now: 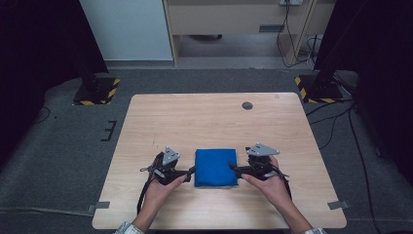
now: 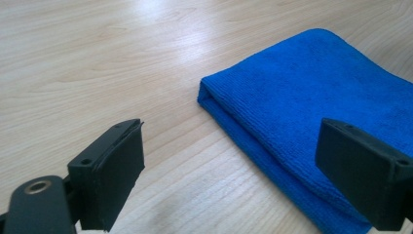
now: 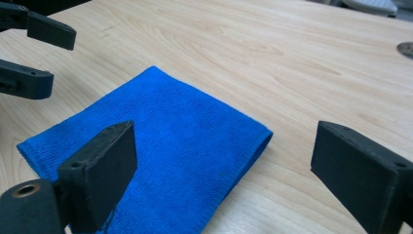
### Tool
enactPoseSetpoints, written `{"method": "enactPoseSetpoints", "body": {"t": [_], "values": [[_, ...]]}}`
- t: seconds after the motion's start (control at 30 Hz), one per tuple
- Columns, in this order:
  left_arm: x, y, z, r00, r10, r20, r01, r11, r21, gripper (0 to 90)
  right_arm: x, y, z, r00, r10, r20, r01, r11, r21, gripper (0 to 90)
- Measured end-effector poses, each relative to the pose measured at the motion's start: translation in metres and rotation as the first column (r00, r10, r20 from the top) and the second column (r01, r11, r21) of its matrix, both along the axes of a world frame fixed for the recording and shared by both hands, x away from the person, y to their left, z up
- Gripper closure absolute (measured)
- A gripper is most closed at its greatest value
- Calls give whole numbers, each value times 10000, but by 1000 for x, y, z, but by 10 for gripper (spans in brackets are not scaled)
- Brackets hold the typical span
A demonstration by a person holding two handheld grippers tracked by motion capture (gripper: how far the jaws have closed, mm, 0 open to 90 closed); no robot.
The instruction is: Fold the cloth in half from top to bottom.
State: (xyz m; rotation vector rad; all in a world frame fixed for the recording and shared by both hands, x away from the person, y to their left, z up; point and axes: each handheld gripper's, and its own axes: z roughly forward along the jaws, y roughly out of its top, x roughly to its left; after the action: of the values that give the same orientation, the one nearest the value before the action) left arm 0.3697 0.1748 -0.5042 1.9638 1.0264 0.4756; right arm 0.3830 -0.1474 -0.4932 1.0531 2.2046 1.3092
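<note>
A blue cloth (image 1: 215,167), folded into a flat rectangle, lies on the wooden table (image 1: 209,117) near its front edge. My left gripper (image 1: 191,171) rests just off the cloth's left edge, pointing at it, jaws wide apart and empty. In the left gripper view the open left gripper (image 2: 229,131) frames the cloth's (image 2: 316,87) folded corner without touching it. My right gripper (image 1: 234,168) sits at the cloth's right edge, also open. In the right gripper view the right gripper (image 3: 224,131) stands over the cloth (image 3: 170,131) with nothing pinched, and the left gripper (image 3: 44,56) shows beyond the cloth.
A small round grey grommet (image 1: 247,105) sits in the tabletop at the back right. Two stands with yellow-black striped bases (image 1: 97,90) (image 1: 317,89) stand on the floor behind the table. Cables trail across the floor at the right.
</note>
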Motion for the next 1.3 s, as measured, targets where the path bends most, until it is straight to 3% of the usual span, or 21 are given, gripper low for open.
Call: {"method": "enactPoseSetpoints", "body": {"t": [0.37,0.73,1.1,1.3], "values": [[8,26,2,9985,554,43,-553,9983,-158,75,4,-21,2,9996,-291,28,291,9995,86,78],[14,57,2,9945,1047,-29,-1047,9945,58,60,8,-40,2,9970,-765,-111,767,9970,114,79],[15,69,3,9913,1315,-9,-1314,9909,291,51,11,-61,2,9921,-1253,-67,1253,9921,-14,79],[16,73,3,9902,1399,-6,-1398,9895,362,52,14,-79,3,9838,-1789,-140,1789,9839,-18,79]]}}
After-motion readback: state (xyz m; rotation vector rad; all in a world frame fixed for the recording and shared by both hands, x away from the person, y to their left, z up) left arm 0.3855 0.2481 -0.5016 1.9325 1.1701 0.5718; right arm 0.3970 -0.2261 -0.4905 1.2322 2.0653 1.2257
